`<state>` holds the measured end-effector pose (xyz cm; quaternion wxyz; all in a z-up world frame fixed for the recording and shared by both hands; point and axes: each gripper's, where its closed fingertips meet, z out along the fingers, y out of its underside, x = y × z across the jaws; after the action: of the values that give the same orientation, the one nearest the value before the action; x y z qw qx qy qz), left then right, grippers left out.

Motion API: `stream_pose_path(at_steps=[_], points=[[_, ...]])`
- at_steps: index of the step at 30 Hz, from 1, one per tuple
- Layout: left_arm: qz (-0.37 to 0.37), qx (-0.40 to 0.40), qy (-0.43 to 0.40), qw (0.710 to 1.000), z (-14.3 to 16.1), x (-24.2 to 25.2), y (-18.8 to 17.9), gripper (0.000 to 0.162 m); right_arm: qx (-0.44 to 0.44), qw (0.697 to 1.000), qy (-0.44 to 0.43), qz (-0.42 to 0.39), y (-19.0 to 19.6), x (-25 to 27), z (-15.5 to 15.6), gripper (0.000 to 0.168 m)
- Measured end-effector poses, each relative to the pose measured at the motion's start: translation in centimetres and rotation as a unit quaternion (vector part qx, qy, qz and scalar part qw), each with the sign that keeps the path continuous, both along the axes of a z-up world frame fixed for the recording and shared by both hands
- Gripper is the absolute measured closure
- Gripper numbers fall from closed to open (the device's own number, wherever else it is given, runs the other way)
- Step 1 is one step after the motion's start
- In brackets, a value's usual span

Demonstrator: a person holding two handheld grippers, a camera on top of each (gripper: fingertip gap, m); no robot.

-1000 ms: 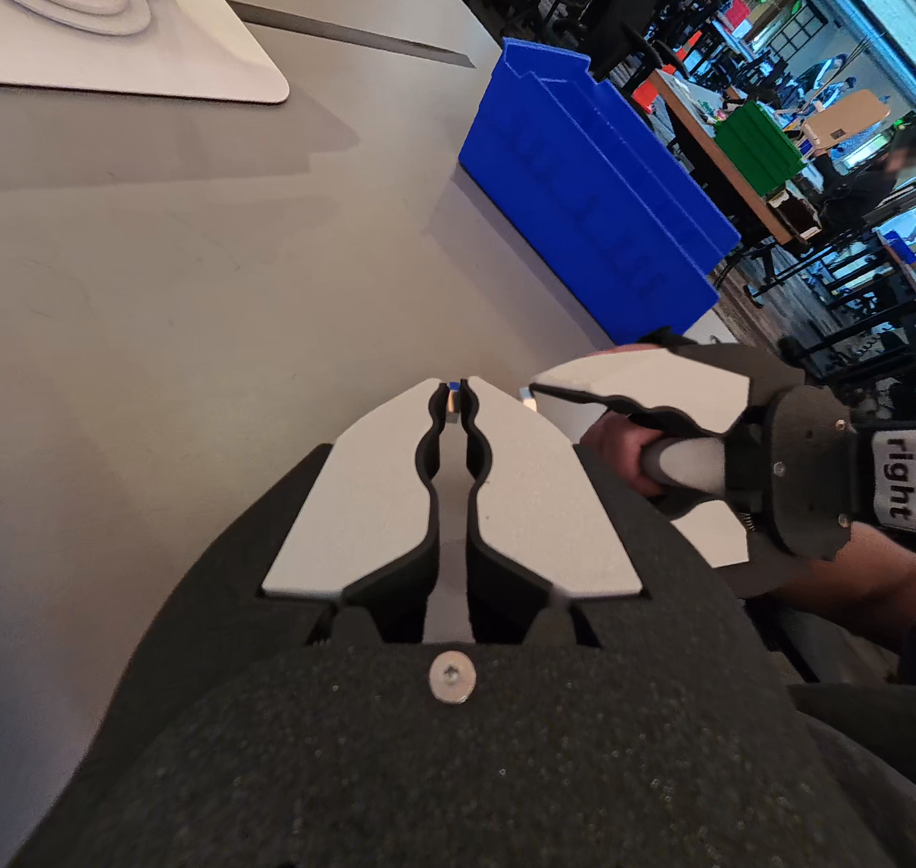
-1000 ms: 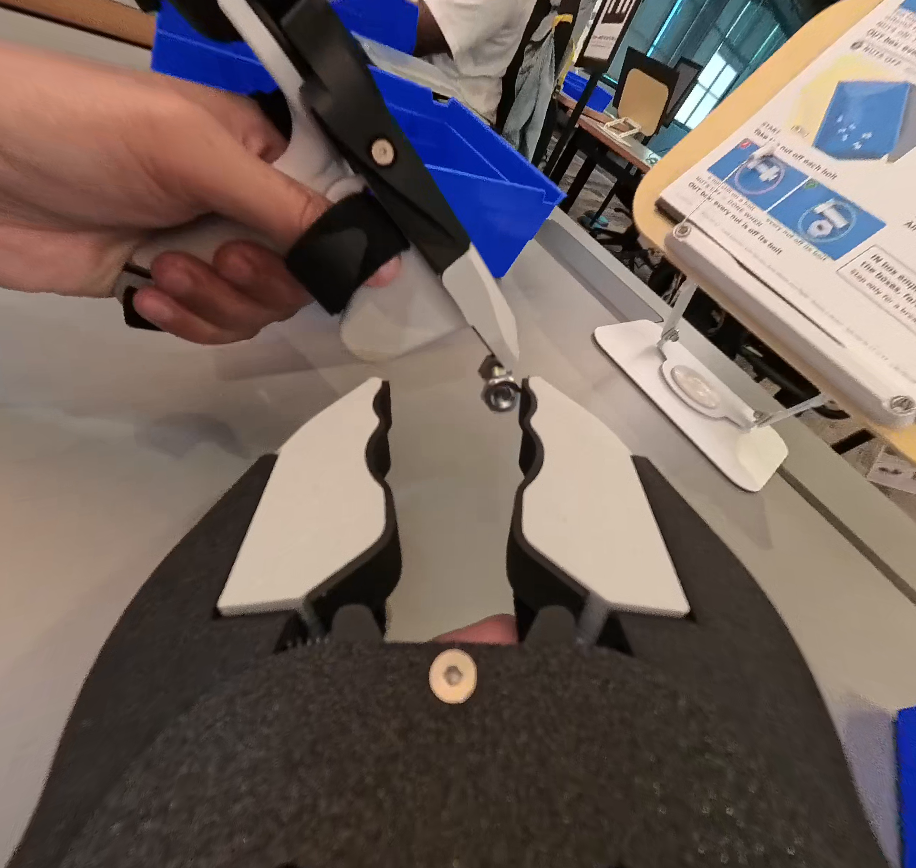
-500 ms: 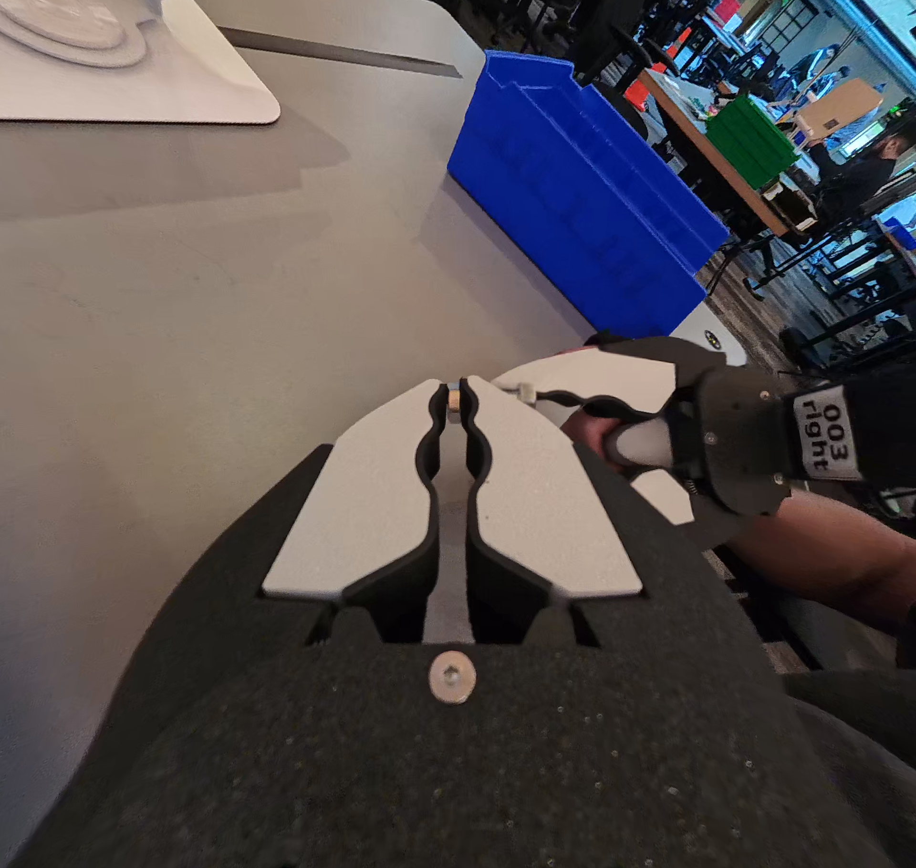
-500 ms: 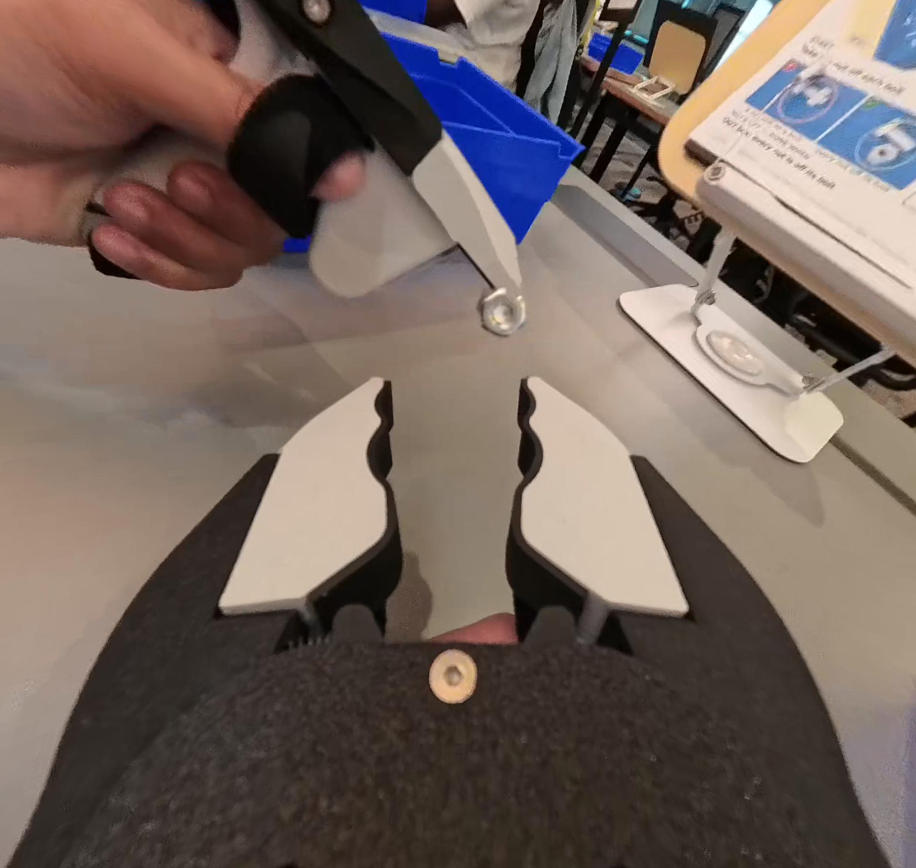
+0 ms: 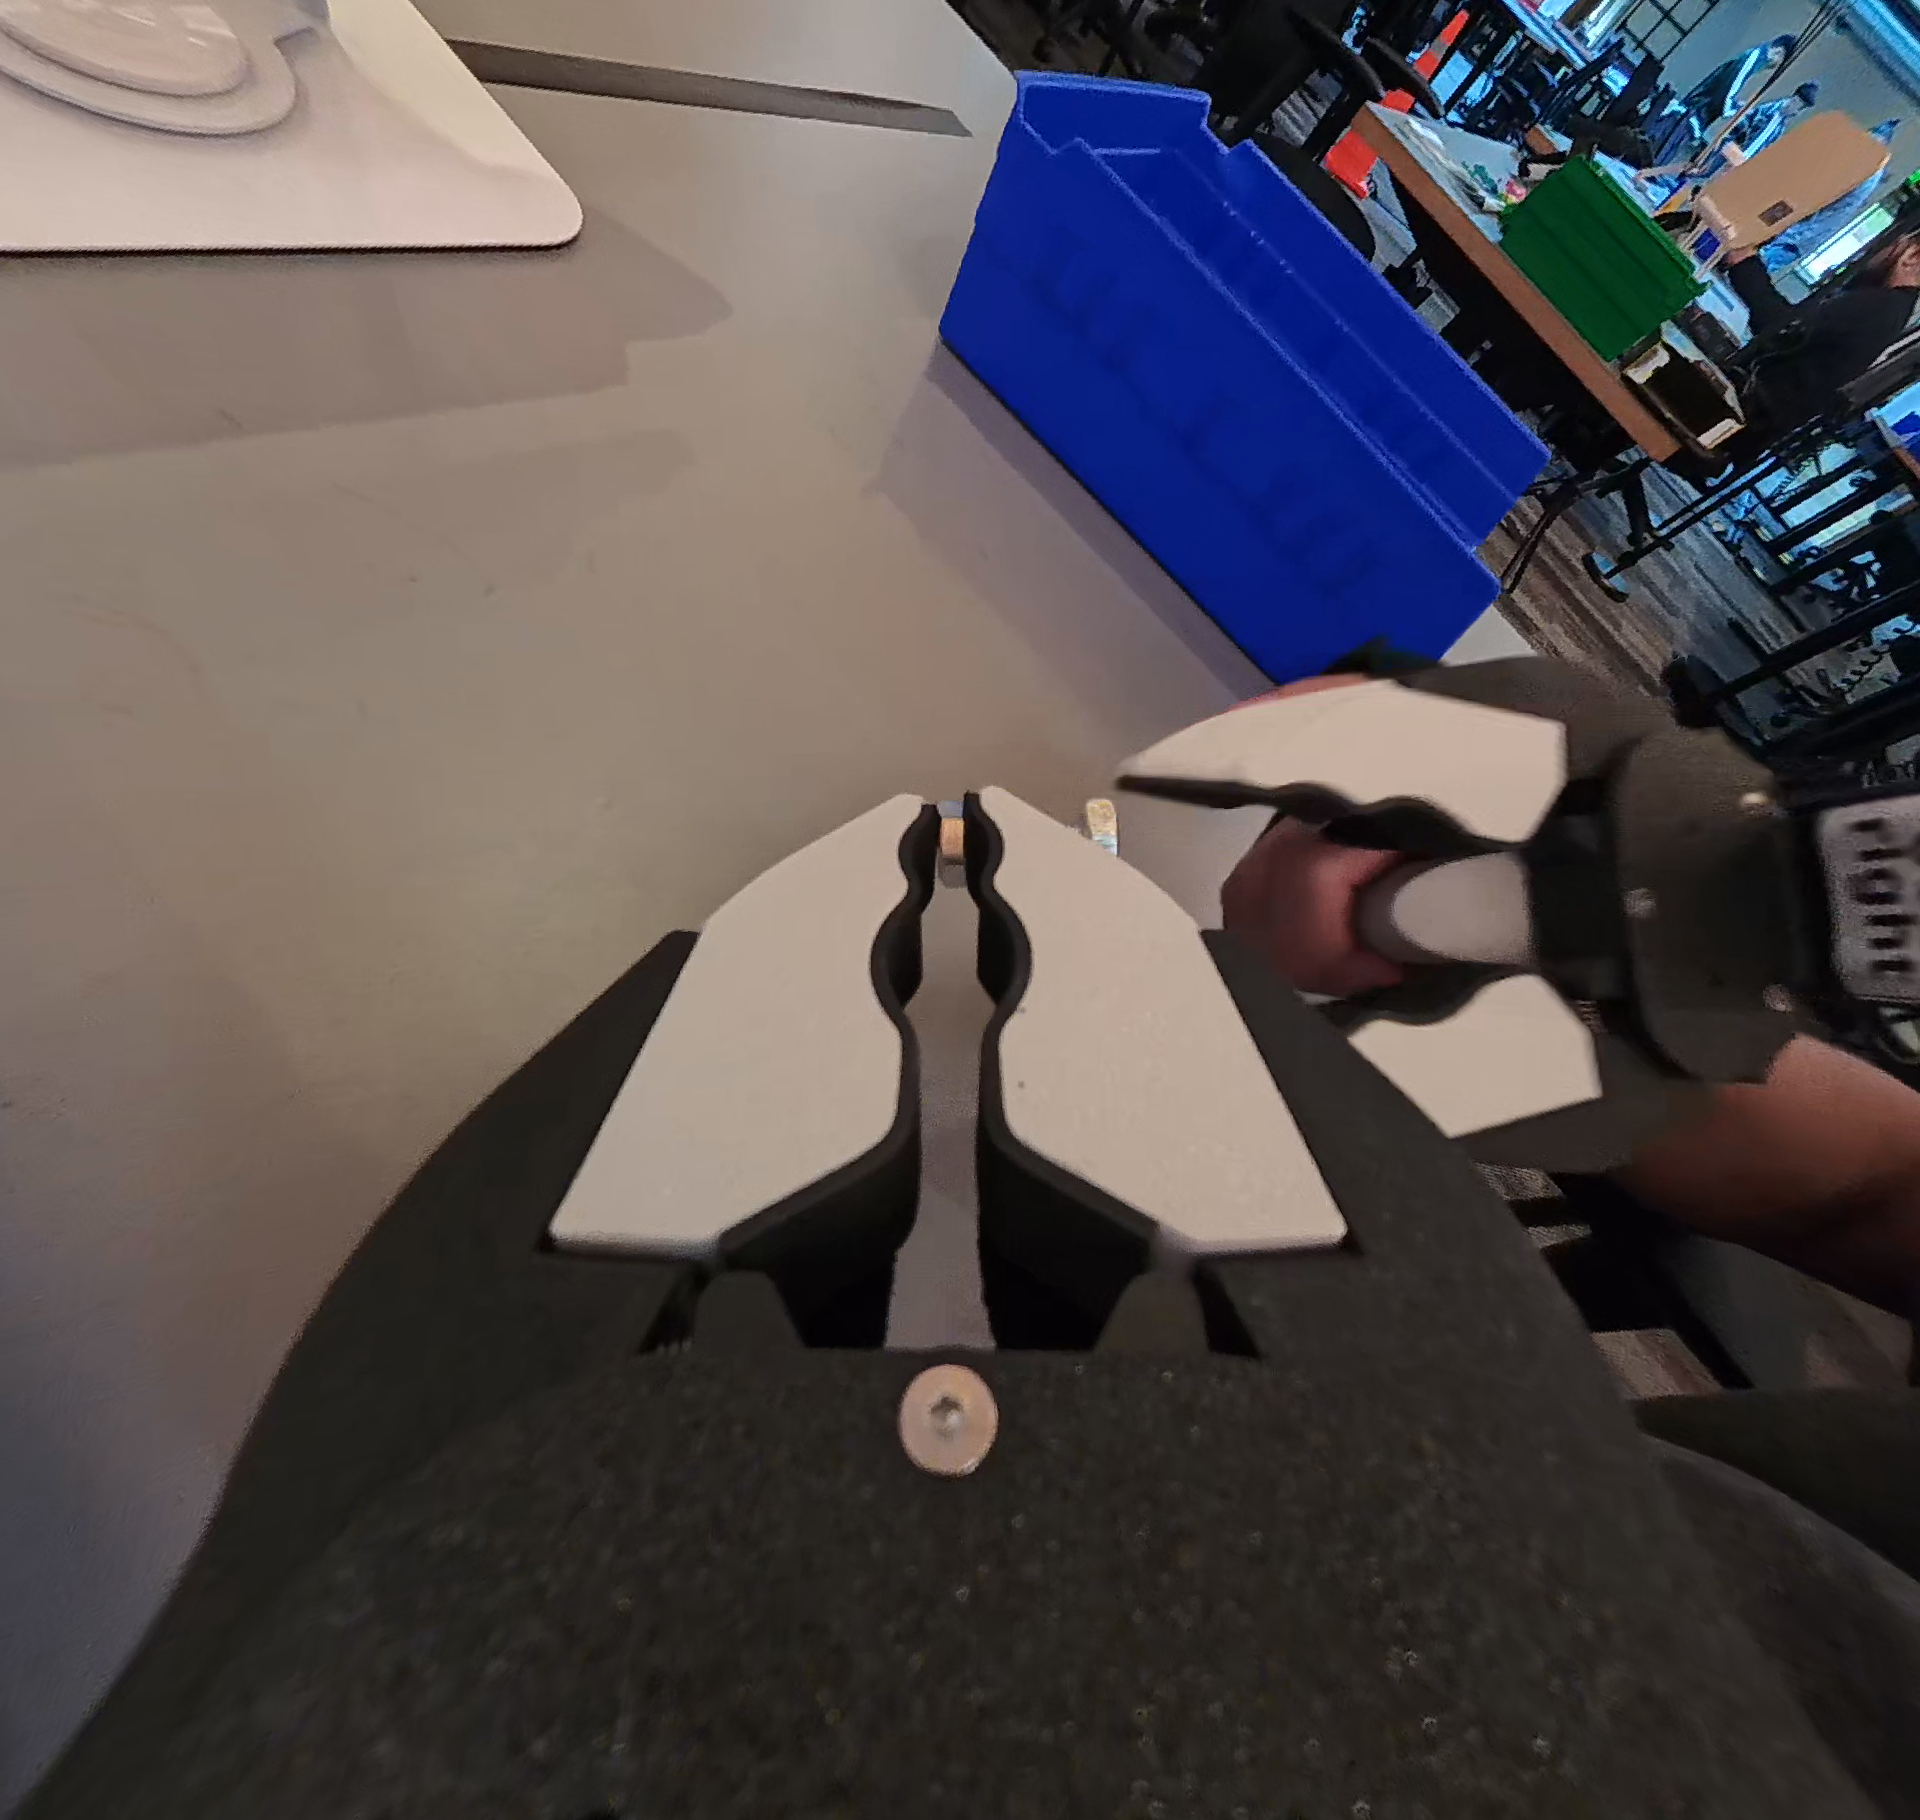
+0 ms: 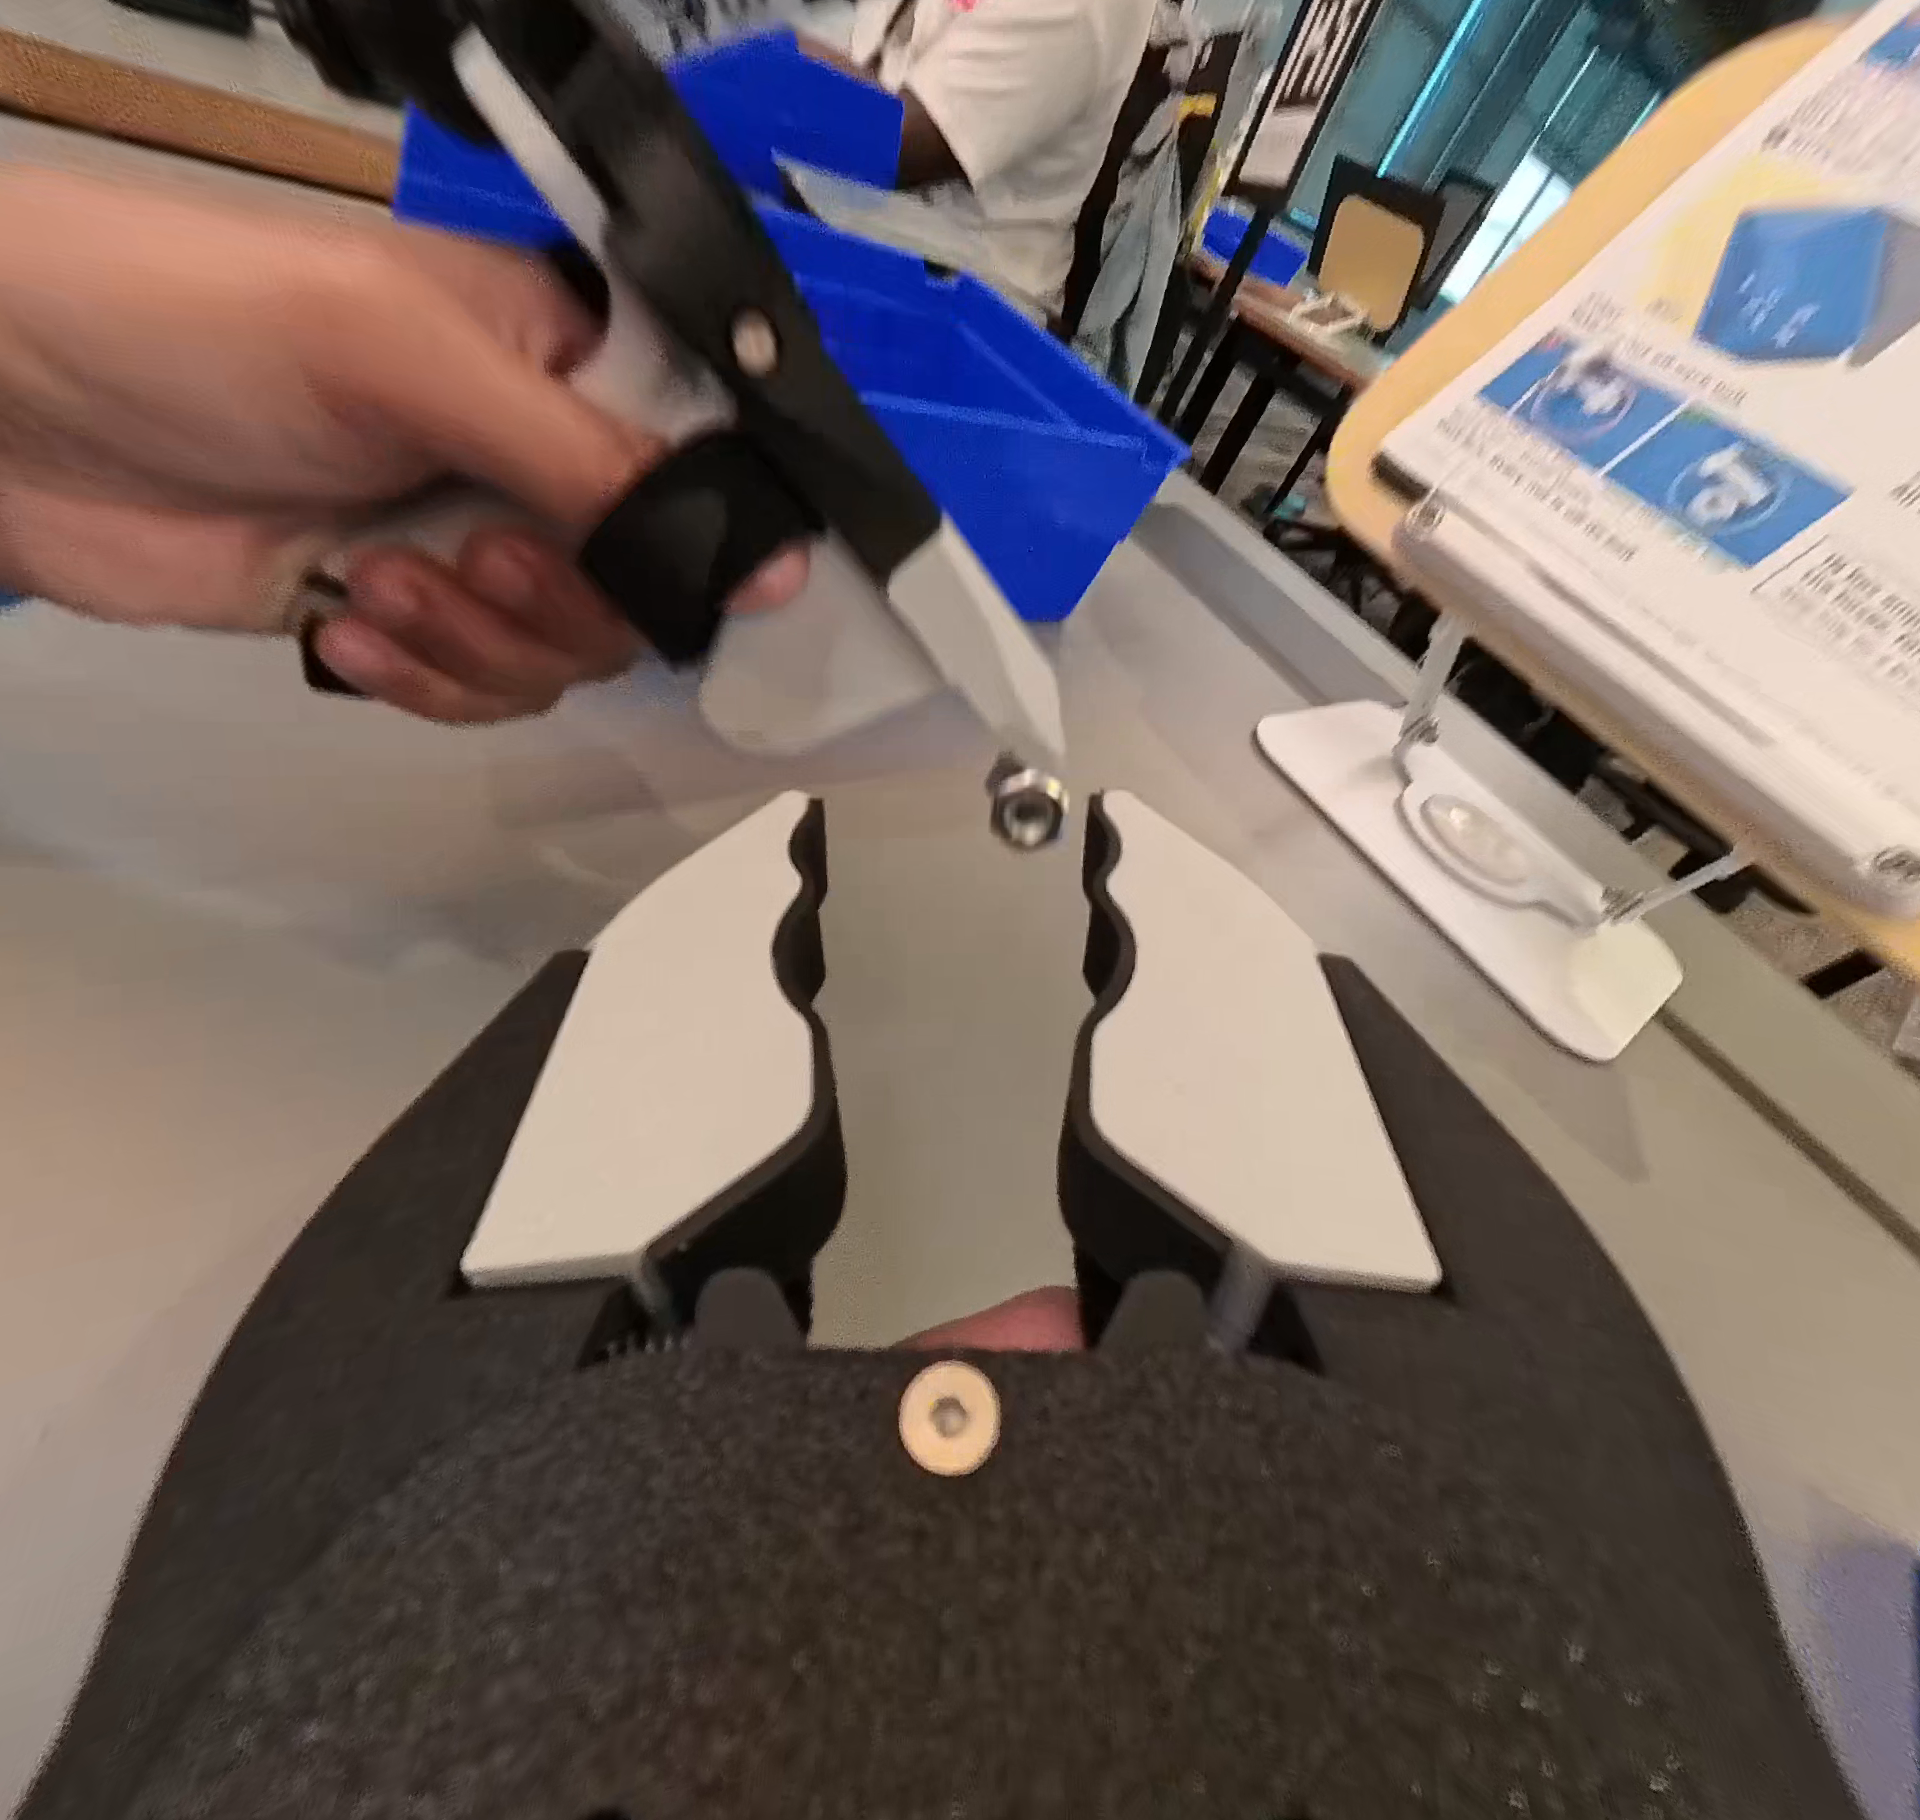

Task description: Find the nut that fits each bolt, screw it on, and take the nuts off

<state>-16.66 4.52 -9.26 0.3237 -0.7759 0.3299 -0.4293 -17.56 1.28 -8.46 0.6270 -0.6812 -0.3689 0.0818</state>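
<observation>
The left gripper (image 5: pixel 951 840) has its jaws pressed nearly together, pinching the head of a small silver bolt (image 5: pixel 950 838) at their tips. A silver hexagonal nut (image 6: pixel 1027 807) sits on the bolt's far end, which points toward the right gripper (image 6: pixel 948 840). That gripper's jaws are spread wide, and the nut hangs just beyond their tips, close to the right-hand one and not touching it. A hand (image 6: pixel 312 440) grips the left gripper's handle, tilting it downward over the grey counter (image 5: pixel 416 627). A blue plastic bin (image 5: pixel 1226 388) stands farther off, and a white stand base (image 6: pixel 1455 866) lies to the right.
</observation>
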Motion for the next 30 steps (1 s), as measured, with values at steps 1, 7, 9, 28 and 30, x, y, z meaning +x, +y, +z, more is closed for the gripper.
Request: stream_pose_path(at_steps=[1,7,9,28,30], points=[[-0.002,-0.001,0.001,1.0,-0.1,0.1,-0.1,0.158,0.009,1.0,-0.001,0.003,-0.1,-0.2,0.6,0.121],[0.001,0.011,0.0,1.0,0.5,-0.1,0.1,0.157,-0.049,0.999,-0.016,-0.002,0.3,0.2,-3.7,0.119],[0.004,0.011,0.001,1.0,0.3,-0.1,0.3,0.158,-0.03,0.999,-0.016,-0.008,0.3,0.5,-2.7,0.12],[-0.009,0.016,0.003,1.0,0.7,0.3,-0.4,0.158,-0.034,0.999,-0.007,0.002,0.2,-0.1,-1.9,0.117],[-0.013,0.015,-0.004,1.0,1.0,0.2,-0.4,0.158,-0.054,0.998,-0.012,-0.001,0.2,0.2,-3.4,0.118]])
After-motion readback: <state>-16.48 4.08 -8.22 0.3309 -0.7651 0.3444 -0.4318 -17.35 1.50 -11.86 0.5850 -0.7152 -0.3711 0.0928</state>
